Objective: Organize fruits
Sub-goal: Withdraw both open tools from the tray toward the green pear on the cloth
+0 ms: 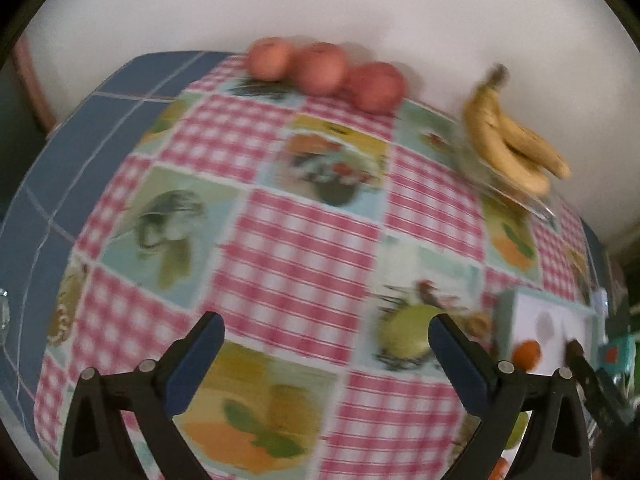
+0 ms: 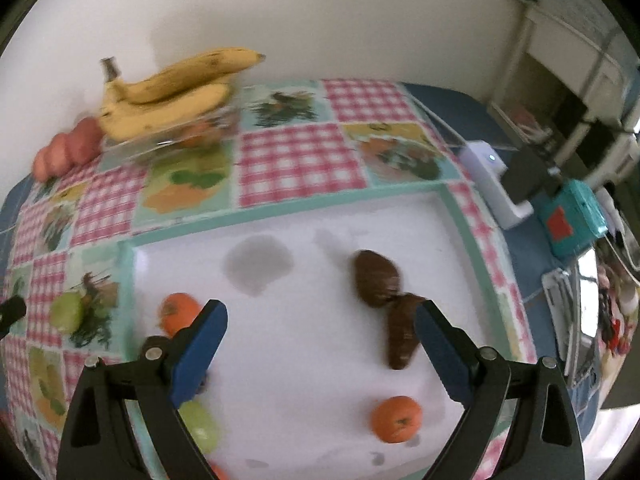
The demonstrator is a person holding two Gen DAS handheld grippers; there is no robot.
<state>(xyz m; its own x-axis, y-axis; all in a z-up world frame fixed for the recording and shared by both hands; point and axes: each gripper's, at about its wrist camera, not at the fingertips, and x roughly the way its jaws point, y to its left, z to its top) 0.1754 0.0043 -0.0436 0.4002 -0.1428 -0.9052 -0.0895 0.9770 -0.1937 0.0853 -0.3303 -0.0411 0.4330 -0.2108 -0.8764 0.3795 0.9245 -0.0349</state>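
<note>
My left gripper (image 1: 326, 338) is open and empty above the patterned tablecloth. Three red apples (image 1: 324, 68) sit in a row at the table's far edge; they also show in the right wrist view (image 2: 66, 148). A bunch of bananas (image 1: 516, 140) lies on a clear glass dish (image 1: 516, 196) at the far right, also seen in the right wrist view (image 2: 172, 92). My right gripper (image 2: 322, 328) is open and empty above a white tray (image 2: 304, 352). The tray holds two oranges (image 2: 396, 418) (image 2: 178, 314), two brown fruits (image 2: 376, 278) (image 2: 402, 336) and a green fruit (image 2: 200, 426).
A white device (image 2: 494, 178) and a teal box (image 2: 572, 220) stand on the blue table right of the tray. A green fruit (image 2: 68, 312) on the cloth left of the tray may be printed. The white wall runs behind the table.
</note>
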